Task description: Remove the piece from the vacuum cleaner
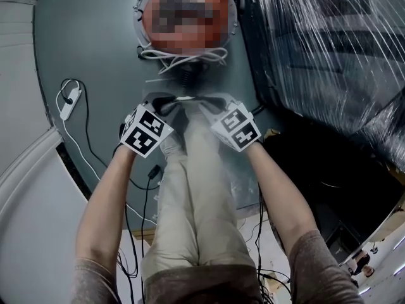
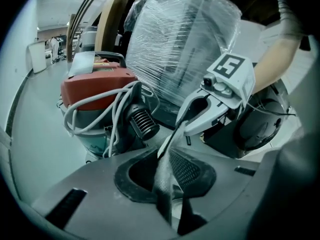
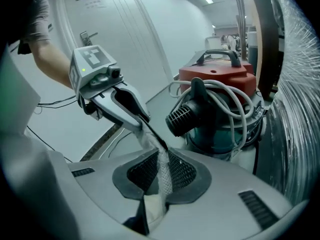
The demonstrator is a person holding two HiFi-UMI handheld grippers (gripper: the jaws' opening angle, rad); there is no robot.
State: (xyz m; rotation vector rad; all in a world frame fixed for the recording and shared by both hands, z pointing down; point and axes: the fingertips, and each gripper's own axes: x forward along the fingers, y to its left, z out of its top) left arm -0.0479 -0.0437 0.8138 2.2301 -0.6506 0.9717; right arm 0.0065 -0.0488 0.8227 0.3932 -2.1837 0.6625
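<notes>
Left gripper [image 3: 149, 128] and right gripper [image 2: 183, 127] jaws each pinch one thin whitish mesh strip [image 3: 162, 170] spanning between them. Red-topped vacuum cleaner [image 3: 220, 76] sits beyond the jaws.

A grey-green floor [image 1: 95, 49] carries everything here. The vacuum cleaner [image 3: 220, 79], red-topped with its hose coiled round it, stands straight on it. Just beside it rises a tall plastic-wrapped stack [image 1: 329, 49]. A white cable [image 1: 68, 100] loops near the wall, and black cables [image 1: 136, 201] trail nearer the person.
</notes>
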